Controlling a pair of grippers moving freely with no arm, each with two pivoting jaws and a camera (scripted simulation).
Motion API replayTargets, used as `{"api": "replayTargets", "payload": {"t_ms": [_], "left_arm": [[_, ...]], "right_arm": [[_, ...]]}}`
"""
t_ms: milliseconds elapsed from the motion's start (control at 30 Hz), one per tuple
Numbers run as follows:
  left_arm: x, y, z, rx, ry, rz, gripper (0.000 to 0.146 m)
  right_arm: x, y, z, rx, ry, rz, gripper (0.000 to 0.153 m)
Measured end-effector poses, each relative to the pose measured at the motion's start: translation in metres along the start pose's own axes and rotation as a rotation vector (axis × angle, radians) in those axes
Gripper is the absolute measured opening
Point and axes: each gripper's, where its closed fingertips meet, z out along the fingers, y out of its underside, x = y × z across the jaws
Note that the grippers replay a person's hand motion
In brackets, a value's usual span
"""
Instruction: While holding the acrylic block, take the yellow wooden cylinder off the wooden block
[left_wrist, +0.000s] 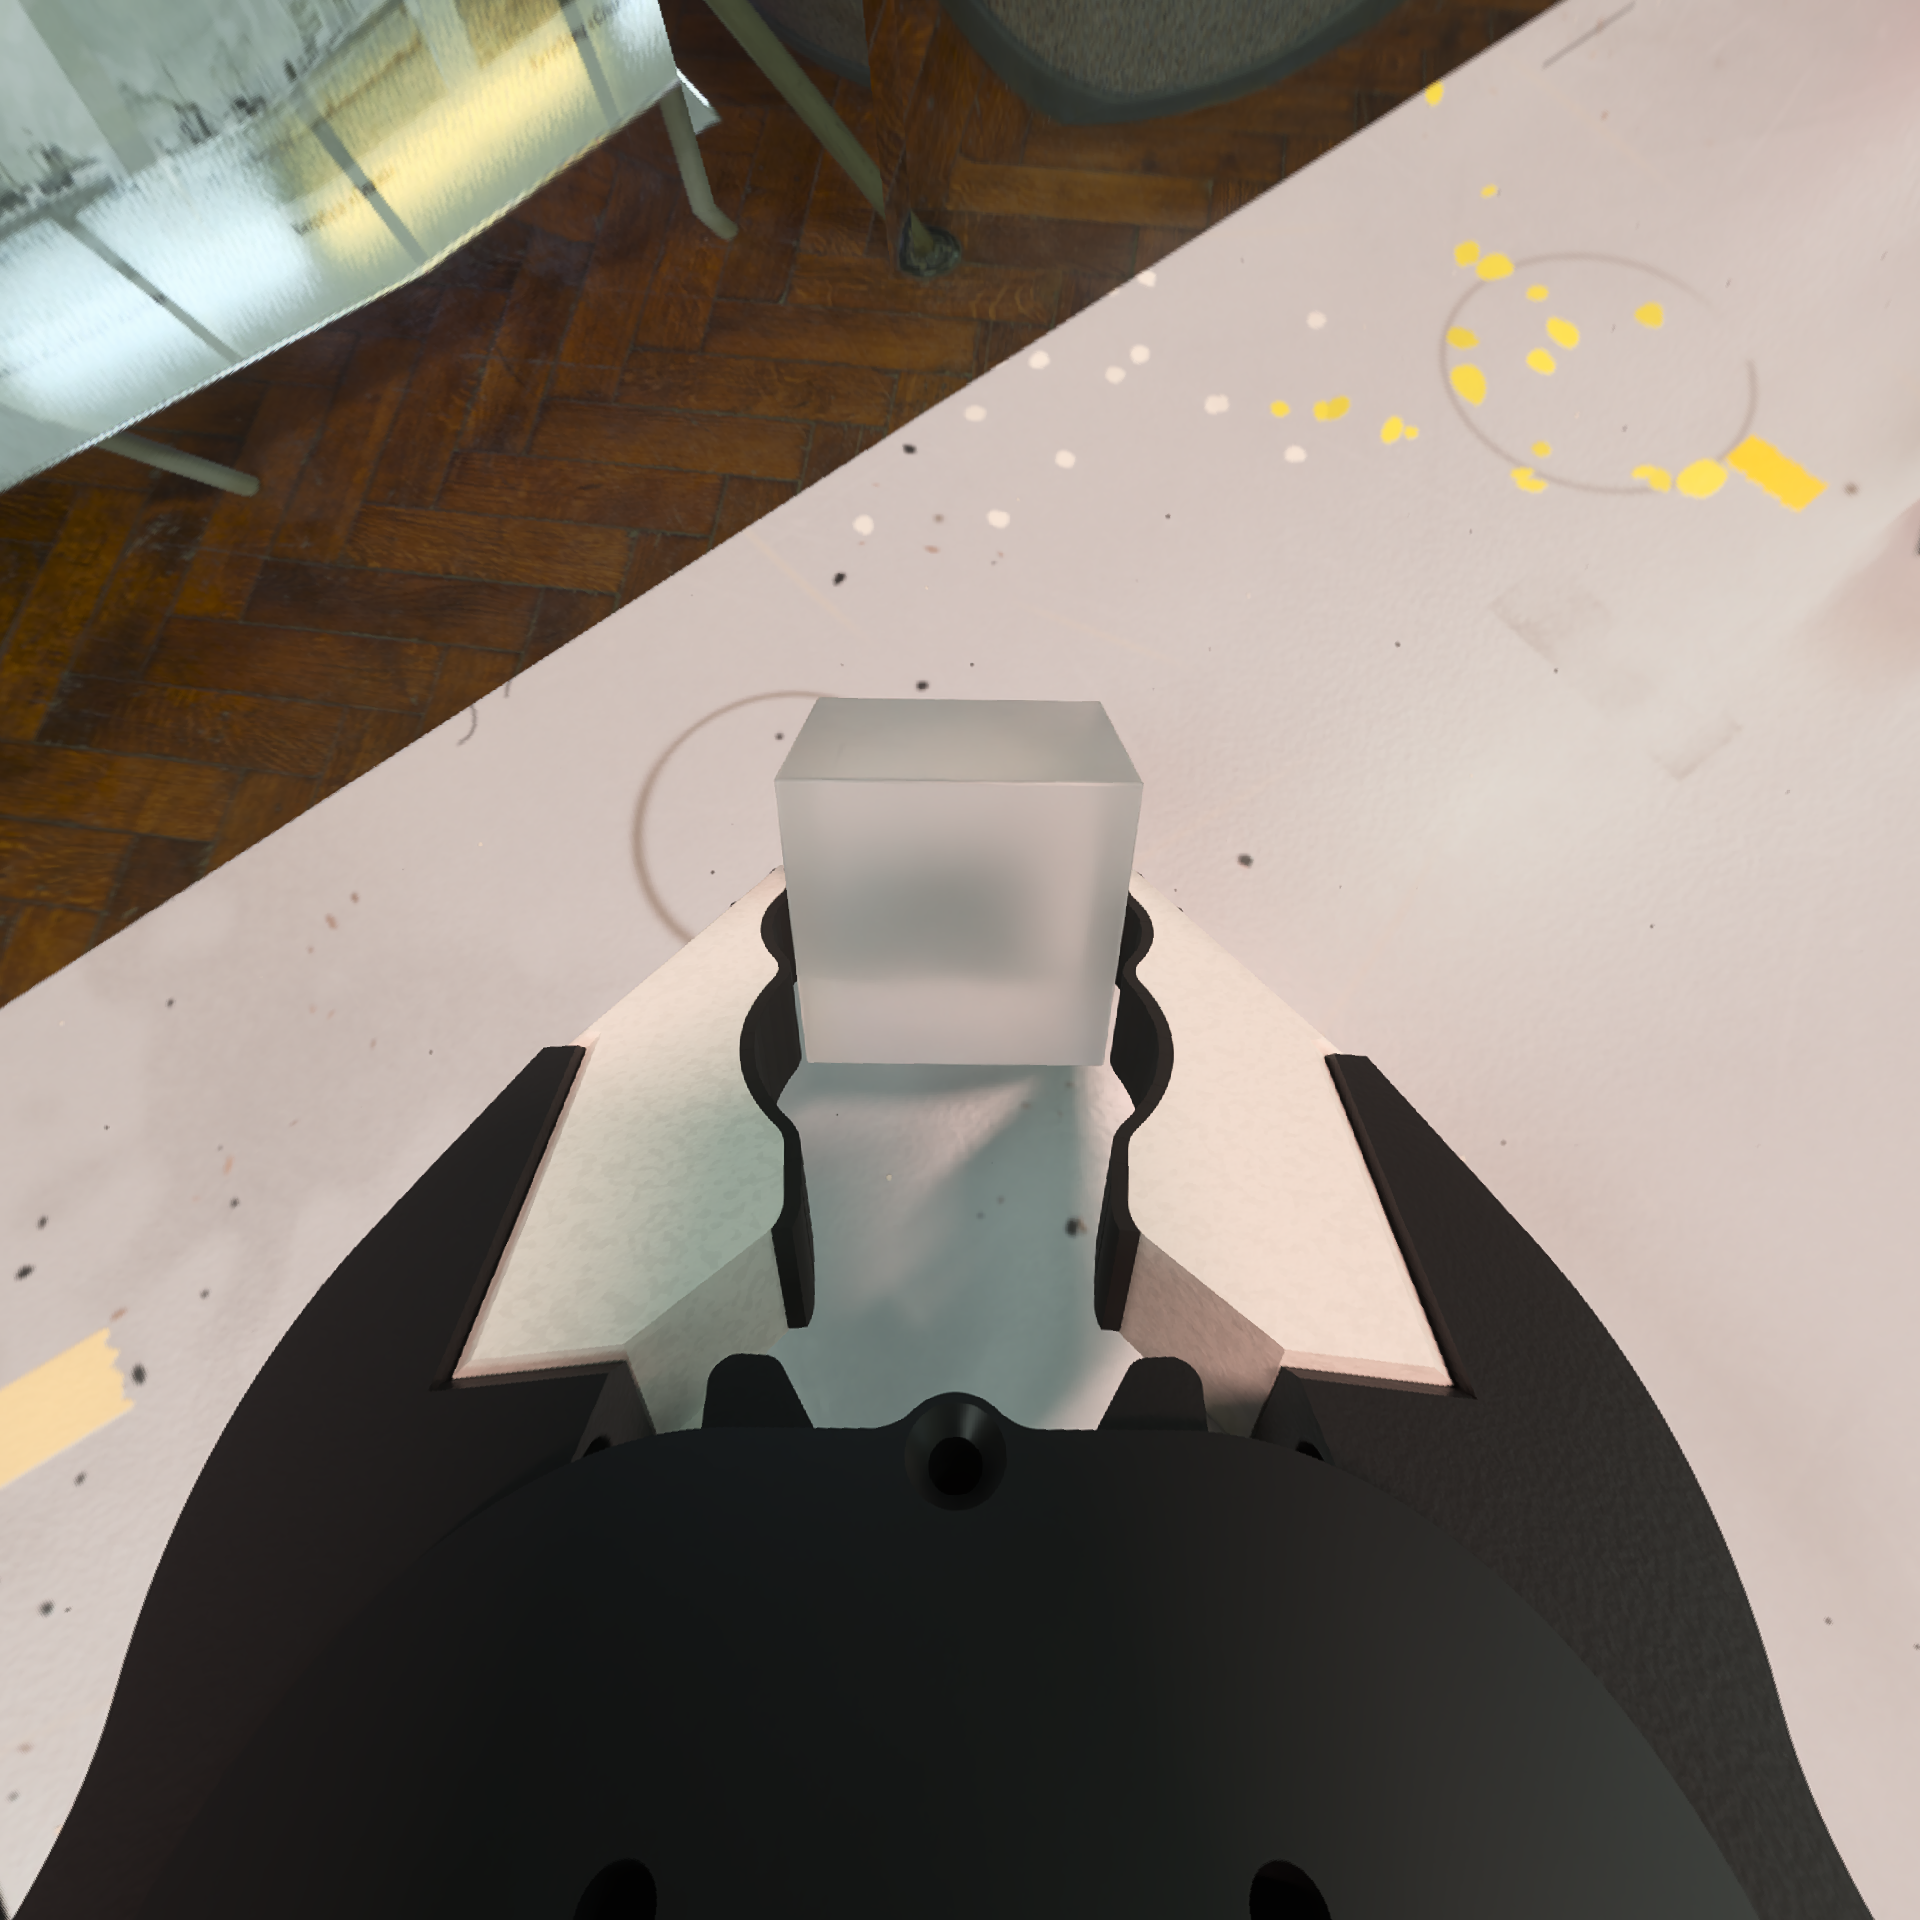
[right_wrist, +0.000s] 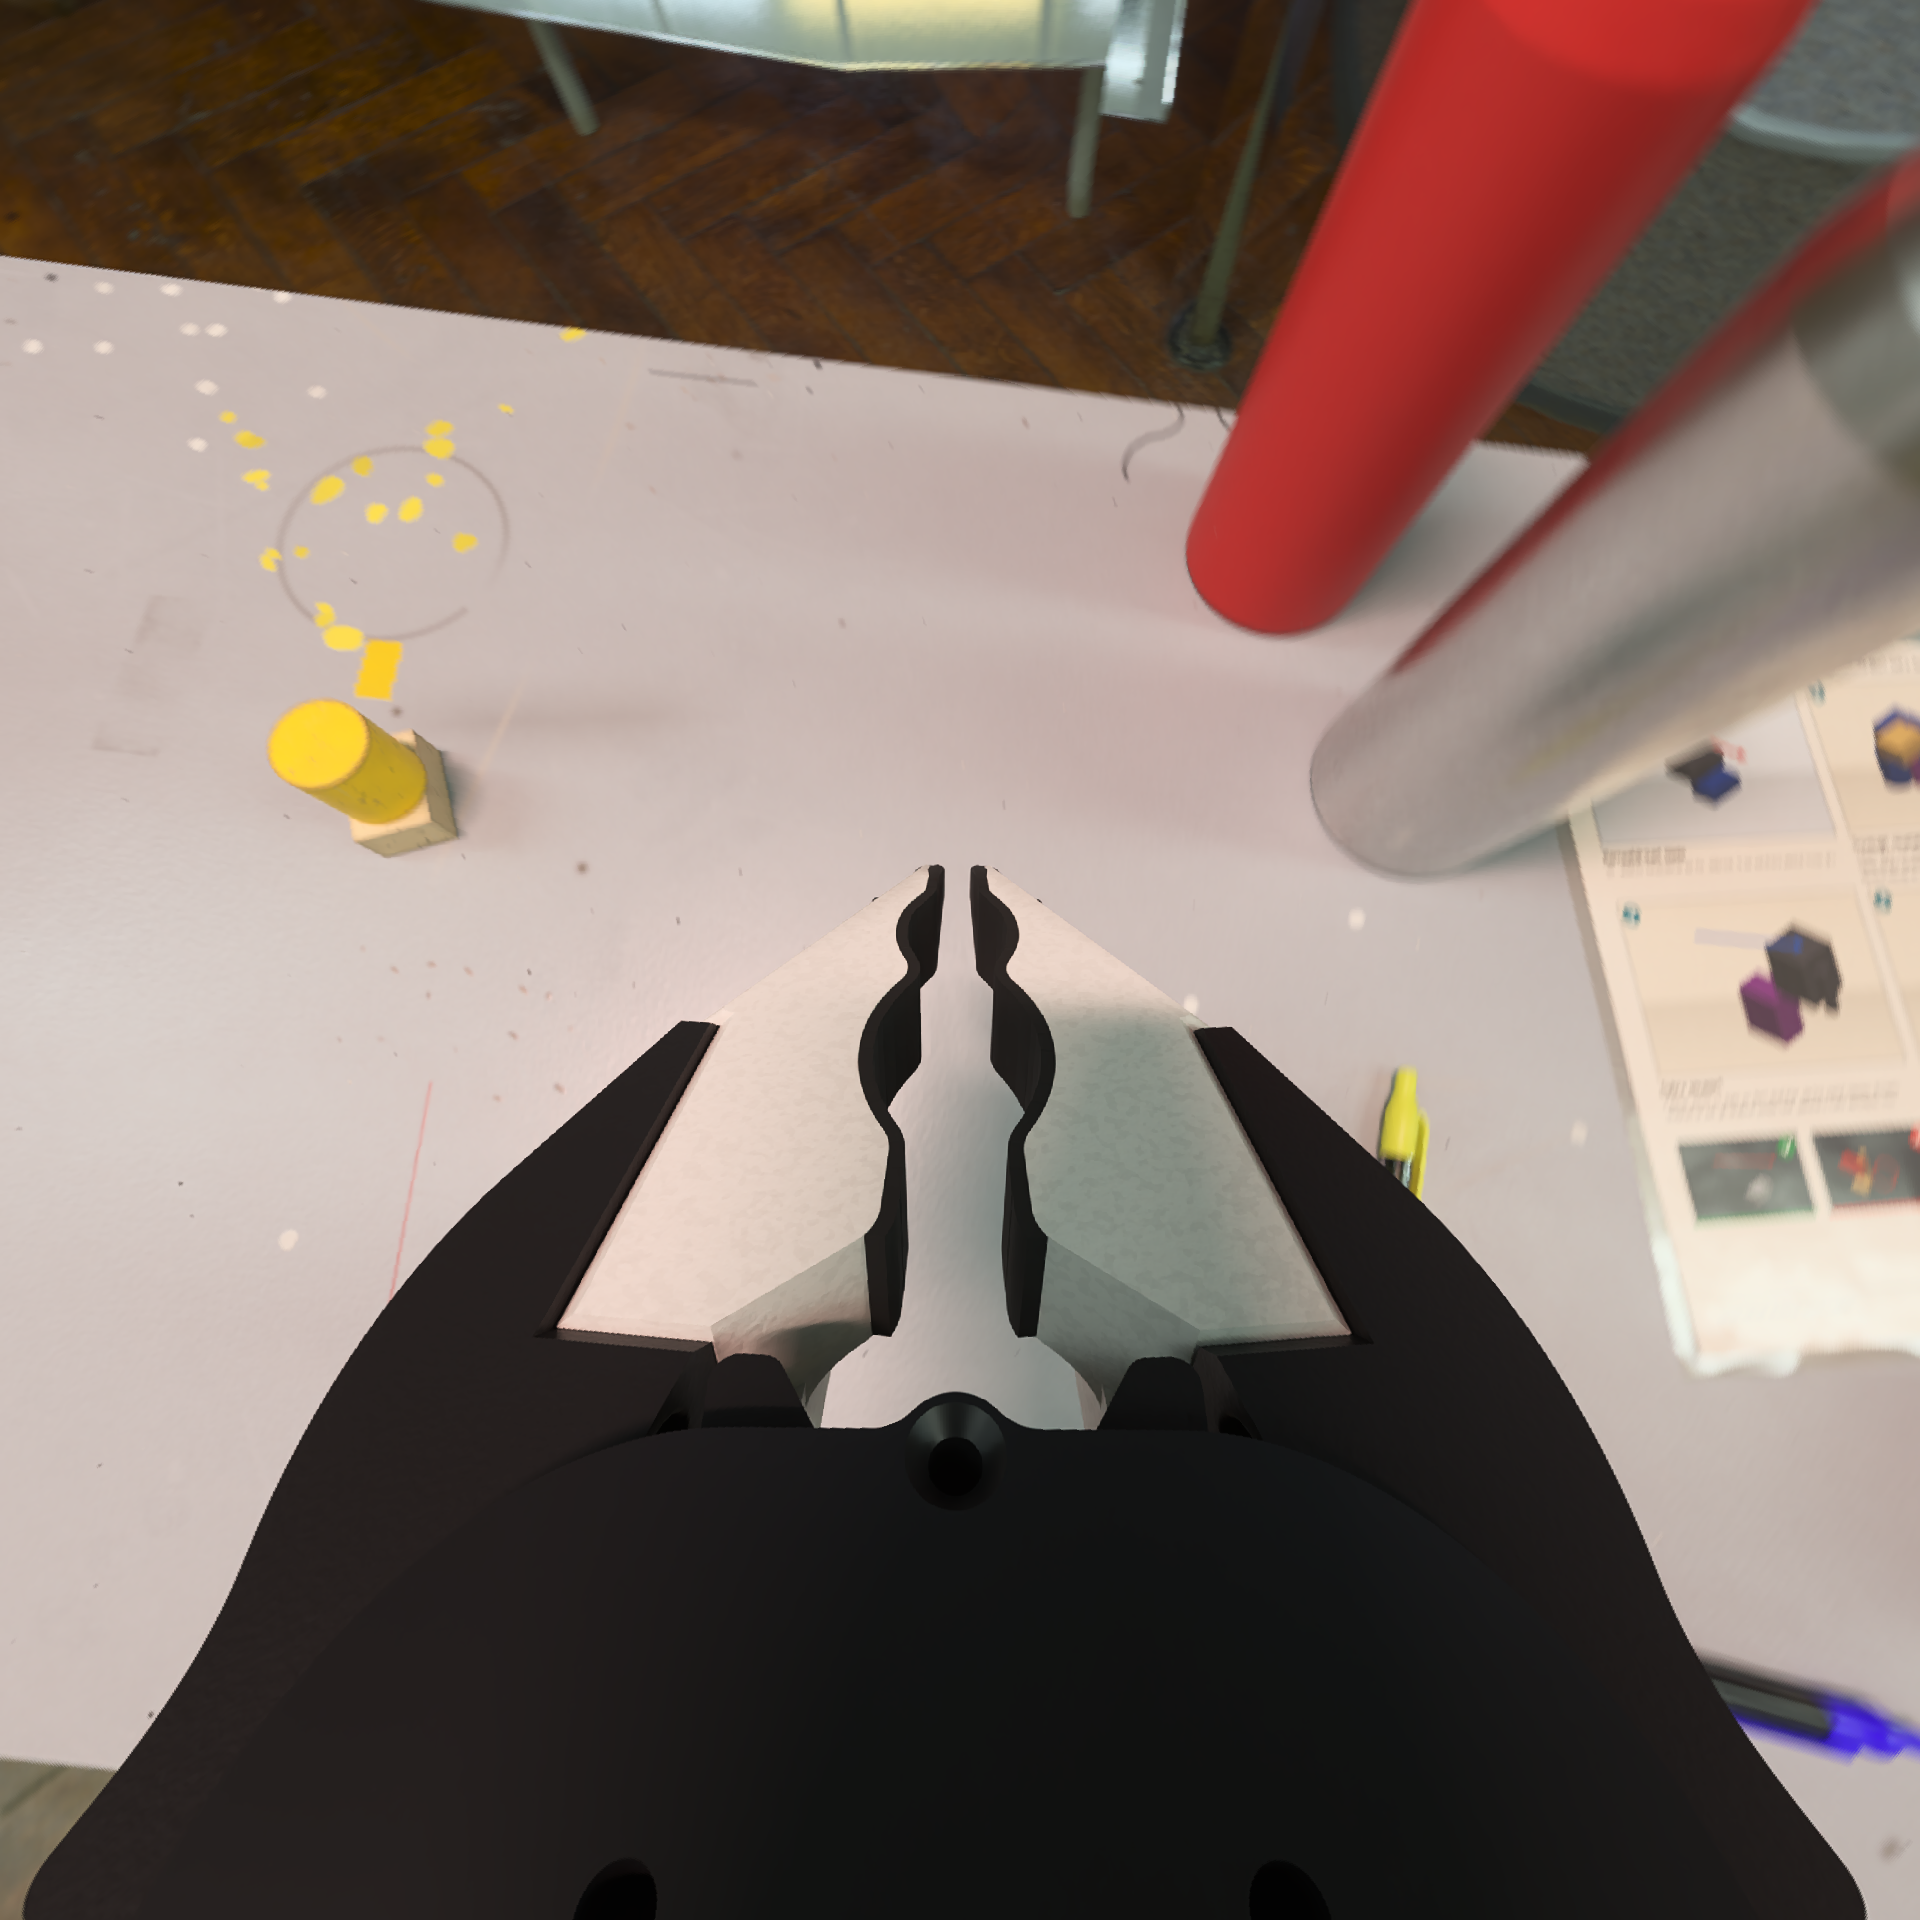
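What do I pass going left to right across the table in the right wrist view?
yellow wooden cylinder on the wooden block → right gripper → red tube → grey tube → printed sheet

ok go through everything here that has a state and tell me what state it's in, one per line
left claw: shut on the acrylic block
acrylic block: gripped between the fingers, upright
right claw: shut, holding nothing
yellow wooden cylinder: standing upright on the wooden block, untouched
wooden block: resting on the table
red tube: standing on the table
grey tube: standing beside it
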Motion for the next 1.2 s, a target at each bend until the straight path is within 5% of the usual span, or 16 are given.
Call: {"api": "replayTargets", "payload": {"t_ms": [300, 533, 667, 1033, 1200], "left_arm": [[-0.006, -0.011, -0.011, 0.107, -0.002, -0.044, 0.059], [0.001, -0.016, -0.014, 0.136, 0.004, 0.006, 0.059], [0.000, -0.013, -0.011, 0.120, -0.002, 0.011, 0.059], [-0.001, -0.011, -0.010, 0.115, 0.003, -0.002, 0.059], [0.001, -0.016, -0.014, 0.140, 0.021, -0.014, 0.059]], "right_arm": [[-0.026, 0.108, -0.008, -0.001, 0.124, 0.108, 0.006], [-0.044, 0.146, -0.006, -0.095, 0.058, 0.116, 0.020], [-0.069, 0.151, 0.000, -0.087, -0.057, 0.144, 0.039], [-0.118, 0.116, 0.017, -0.097, -0.042, -0.111, 0.050], [-0.137, 0.111, 0.029, -0.135, -0.086, -0.107, 0.064]]}}
